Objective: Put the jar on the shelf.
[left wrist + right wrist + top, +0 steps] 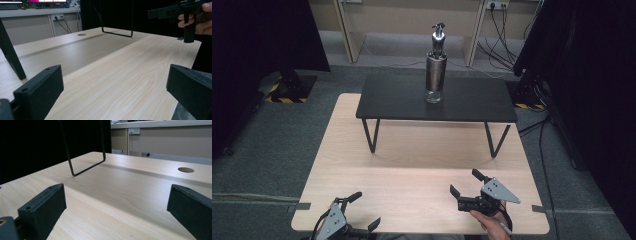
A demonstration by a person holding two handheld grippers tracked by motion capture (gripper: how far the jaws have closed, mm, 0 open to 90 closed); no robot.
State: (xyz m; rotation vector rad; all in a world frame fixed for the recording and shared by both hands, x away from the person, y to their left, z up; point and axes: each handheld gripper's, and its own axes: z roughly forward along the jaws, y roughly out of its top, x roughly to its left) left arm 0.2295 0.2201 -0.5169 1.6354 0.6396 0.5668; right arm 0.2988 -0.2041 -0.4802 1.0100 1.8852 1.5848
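Bottle: we see a tall steel-sleeved dispenser, clear base, upright on the black shelf.
Left gripper: jaws apart, empty.
Right gripper: jaws apart, empty.

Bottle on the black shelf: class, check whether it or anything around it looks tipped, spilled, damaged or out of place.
Nothing stands out. The bottle stands upright on the black shelf, with no spill showing. Both grippers, left and right, hover open over the wooden table.
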